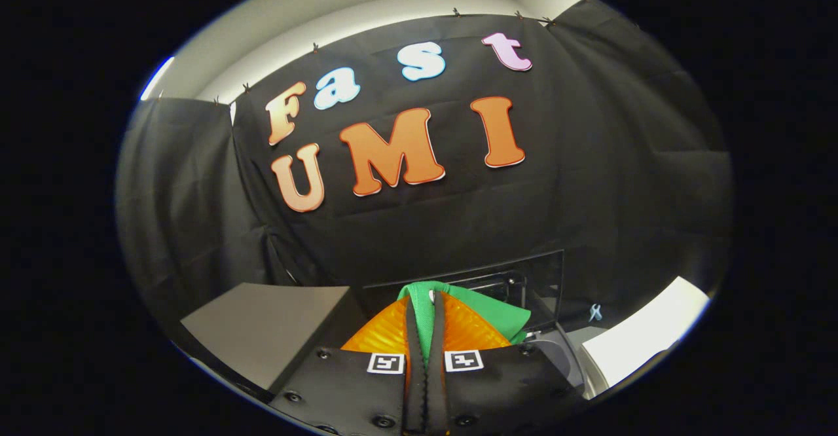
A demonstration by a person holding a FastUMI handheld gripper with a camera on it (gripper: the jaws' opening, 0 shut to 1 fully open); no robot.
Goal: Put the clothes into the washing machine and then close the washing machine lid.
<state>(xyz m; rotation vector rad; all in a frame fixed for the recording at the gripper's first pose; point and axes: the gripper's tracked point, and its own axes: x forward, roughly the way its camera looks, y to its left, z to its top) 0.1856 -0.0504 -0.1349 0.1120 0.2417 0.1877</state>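
Observation:
My gripper (424, 302) is shut on a green piece of clothing (488, 315), pinched between both fingers. The cloth pokes up at the fingertips and hangs off to their right. Just beyond the fingers the washing machine's dark lid (517, 279) stands raised. Part of the machine's round opening (560, 351) shows to the right of the fingers, below the cloth.
A grey box-like surface (275, 328) lies to the left of the fingers. A white surface (645, 341) runs along the right. The booth's black cloth wall rises behind the machine.

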